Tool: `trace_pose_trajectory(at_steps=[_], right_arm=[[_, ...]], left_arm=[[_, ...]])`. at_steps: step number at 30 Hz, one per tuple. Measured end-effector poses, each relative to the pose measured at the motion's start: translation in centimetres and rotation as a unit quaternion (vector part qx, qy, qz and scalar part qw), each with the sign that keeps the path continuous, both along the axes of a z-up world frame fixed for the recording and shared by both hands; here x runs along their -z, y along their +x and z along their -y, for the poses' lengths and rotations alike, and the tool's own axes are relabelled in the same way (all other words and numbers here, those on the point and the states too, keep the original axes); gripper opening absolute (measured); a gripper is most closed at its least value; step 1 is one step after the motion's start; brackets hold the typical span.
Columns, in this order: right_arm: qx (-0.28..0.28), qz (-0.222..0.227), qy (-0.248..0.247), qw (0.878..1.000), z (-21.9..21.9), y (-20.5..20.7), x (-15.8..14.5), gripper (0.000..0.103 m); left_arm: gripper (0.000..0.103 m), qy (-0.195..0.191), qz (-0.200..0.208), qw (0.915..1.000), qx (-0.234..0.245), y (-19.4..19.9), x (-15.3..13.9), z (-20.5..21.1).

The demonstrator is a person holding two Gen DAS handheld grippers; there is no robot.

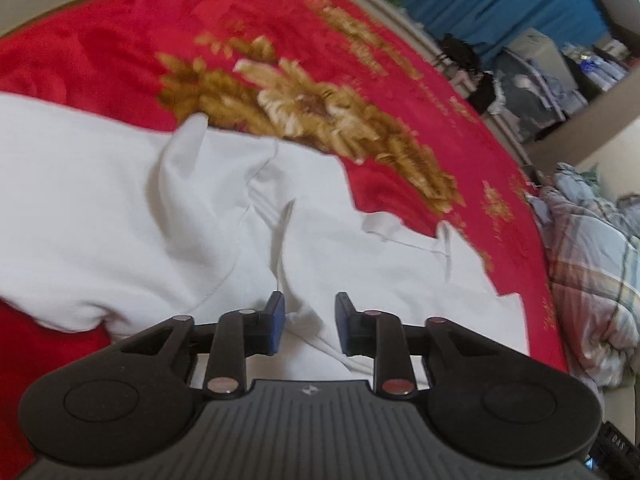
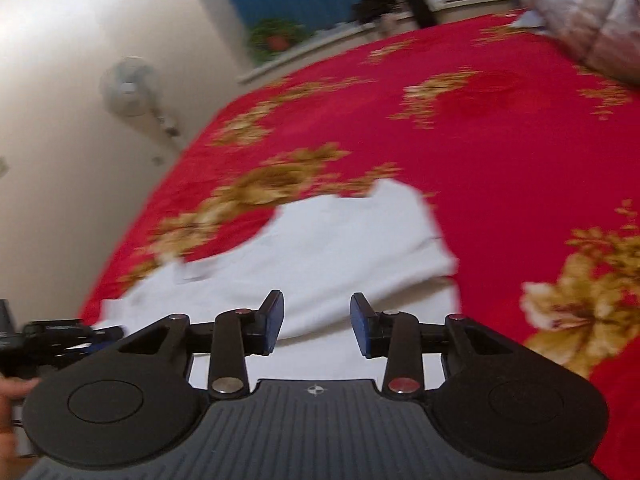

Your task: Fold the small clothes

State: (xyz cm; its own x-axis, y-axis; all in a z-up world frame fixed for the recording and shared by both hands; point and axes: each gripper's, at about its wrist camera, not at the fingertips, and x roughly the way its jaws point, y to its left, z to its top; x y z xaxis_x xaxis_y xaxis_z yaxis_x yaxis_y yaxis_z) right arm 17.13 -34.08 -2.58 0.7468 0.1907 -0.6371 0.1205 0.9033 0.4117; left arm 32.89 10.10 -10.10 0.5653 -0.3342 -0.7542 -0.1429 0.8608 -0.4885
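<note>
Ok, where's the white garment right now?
The white garment lies rumpled on the red floral blanket, just ahead of both open tongs in each wrist view.

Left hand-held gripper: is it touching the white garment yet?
Cannot tell. In the left wrist view the open left hand-held gripper overlaps the white garment, but blur hides any contact or gap.

You have one white garment (image 1: 132,216) spread across the red flowered bed (image 1: 120,32). It lies mostly flat but rumpled, with raised creases near its middle and a hemmed edge turned up. Seen from your right side, the garment (image 2: 340,248) looks smoother.
</note>
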Motion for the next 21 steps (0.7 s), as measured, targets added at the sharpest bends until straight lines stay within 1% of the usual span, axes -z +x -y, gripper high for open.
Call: trace_pose_trajectory(at_steps=[2, 3, 4, 6, 9, 11, 13, 15, 16, 18, 19, 21], right_arm=[[0.002, -0.002, -0.007, 1.000, 0.9, 0.6, 1.1, 0.039], [0.012, -0.012, -0.004, 1.000, 1.4, 0.7, 1.7, 0.039], [0.022, -0.021, 0.008, 1.000, 2.2, 1.1, 2.4, 0.039], [0.026, -0.033, 0.027, 0.999, 2.8, 2.0, 3.5, 0.039], [0.031, -0.052, 0.036, 0.998, 3.1, 3.3, 4.7, 0.039], [0.048, -0.067, 0.070, 0.994, 3.7, 4.0, 5.6, 0.039], [0.071, -0.075, 0.096, 0.990, 3.9, 4.7, 6.0, 0.040], [0.092, -0.086, 0.115, 0.985, 4.3, 5.2, 6.6, 0.040], [0.103, -0.094, 0.120, 0.983, 4.5, 5.4, 7.0, 0.040], [0.122, -0.104, 0.127, 0.979, 4.8, 5.7, 7.6, 0.039], [0.129, -0.107, 0.130, 0.977, 5.0, 5.8, 7.9, 0.037], [0.134, -0.107, 0.132, 0.976, 5.1, 5.9, 8.2, 0.019]], left_arm=[[0.030, 0.017, -0.011, 0.9998, -0.006, 0.7, 1.0, 0.3], [0.025, 0.017, -0.016, 0.9997, -0.007, 0.8, 1.3, 0.3], [0.010, 0.021, -0.017, 0.9996, -0.008, 0.8, 1.4, 0.3], [0.005, 0.026, -0.004, 0.9997, -0.002, 0.5, 0.7, 0.3], [0.004, 0.031, 0.037, 0.9987, -0.014, -1.1, -2.1, -0.7], [0.004, 0.047, 0.062, 0.9962, -0.038, -2.8, -4.3, -1.7], [0.007, 0.071, 0.062, 0.9945, -0.045, -4.1, -5.4, -2.4], [0.009, 0.096, 0.037, 0.9939, -0.040, -4.3, -5.4, -3.1], [0.010, 0.097, 0.035, 0.9939, -0.039, -4.4, -5.5, -3.5], [0.010, 0.081, 0.046, 0.9946, -0.045, -4.3, -5.9, -4.4], [0.011, 0.069, 0.053, 0.9954, -0.041, -4.3, -6.1, -4.7], [0.011, 0.051, 0.060, 0.9965, -0.027, -4.1, -6.4, -4.7]])
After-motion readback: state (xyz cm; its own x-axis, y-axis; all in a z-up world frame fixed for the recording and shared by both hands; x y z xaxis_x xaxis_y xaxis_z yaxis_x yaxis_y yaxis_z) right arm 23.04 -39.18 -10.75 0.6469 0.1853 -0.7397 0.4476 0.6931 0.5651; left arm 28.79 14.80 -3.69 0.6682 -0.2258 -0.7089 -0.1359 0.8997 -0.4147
